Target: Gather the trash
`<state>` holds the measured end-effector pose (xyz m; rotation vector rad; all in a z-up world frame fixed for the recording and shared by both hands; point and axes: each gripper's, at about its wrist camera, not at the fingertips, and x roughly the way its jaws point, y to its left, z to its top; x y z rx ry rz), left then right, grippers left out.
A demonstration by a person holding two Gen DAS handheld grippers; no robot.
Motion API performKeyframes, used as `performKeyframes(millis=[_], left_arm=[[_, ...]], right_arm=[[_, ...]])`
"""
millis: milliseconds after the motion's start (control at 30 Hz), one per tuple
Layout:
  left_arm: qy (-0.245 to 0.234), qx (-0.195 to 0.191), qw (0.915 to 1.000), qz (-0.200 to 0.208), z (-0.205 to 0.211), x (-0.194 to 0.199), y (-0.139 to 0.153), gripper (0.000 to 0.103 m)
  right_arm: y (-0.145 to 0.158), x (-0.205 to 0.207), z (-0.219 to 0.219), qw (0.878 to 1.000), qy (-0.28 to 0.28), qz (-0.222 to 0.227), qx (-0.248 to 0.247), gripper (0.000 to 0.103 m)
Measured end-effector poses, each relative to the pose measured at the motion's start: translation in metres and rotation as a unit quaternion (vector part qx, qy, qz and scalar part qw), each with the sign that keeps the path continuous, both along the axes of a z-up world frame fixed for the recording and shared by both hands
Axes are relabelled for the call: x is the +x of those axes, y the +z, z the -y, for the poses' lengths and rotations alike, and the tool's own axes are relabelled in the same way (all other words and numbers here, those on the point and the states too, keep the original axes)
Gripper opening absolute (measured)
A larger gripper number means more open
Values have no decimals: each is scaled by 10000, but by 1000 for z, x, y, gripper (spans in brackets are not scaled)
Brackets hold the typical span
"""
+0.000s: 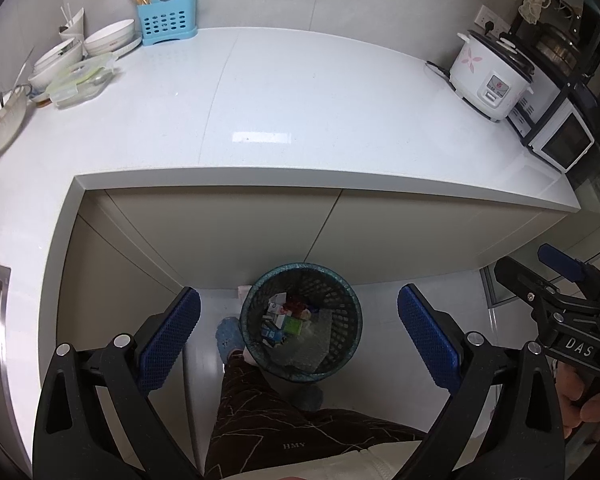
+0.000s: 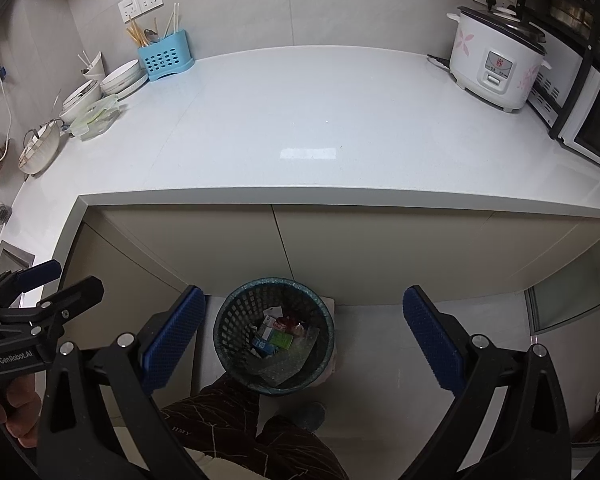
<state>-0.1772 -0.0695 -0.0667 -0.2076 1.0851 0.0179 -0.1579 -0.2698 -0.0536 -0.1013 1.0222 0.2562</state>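
Both claws hang apart and hold nothing. The left claw [image 1: 299,336] frames the bin [image 1: 342,292], low centre of its frame, on the floor [image 1: 400,320] below the bench [image 1: 300,100] edge. The right claw [image 2: 304,338] frames the same bin [image 2: 236,308] low centre in its own frame. Trash [image 1: 284,318] lies inside: small boxes, a green one, clear wrap. At upper left on the bench stand bowls [image 1: 108,38] and a blue rack [image 1: 166,20]; at upper right, a cooker [image 1: 490,76]. The person's leg [image 1: 256,408] stands just beside the bin.

Even indoor light, glare patch on countertop [image 1: 260,136], fisheye-bent edges.
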Motion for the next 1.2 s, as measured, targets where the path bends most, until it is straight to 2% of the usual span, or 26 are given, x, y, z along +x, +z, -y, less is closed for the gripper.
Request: performKeyframes(millis=[733,1200], left_arm=[[39,84,10000,28,2,-2,4,97],[112,-5,9999,13,-5,-1,0,97]], right_arm=[[-1,0,-5,9999,92,-15,69,95],[-1,3,-3,9999,109,-16,63,95]])
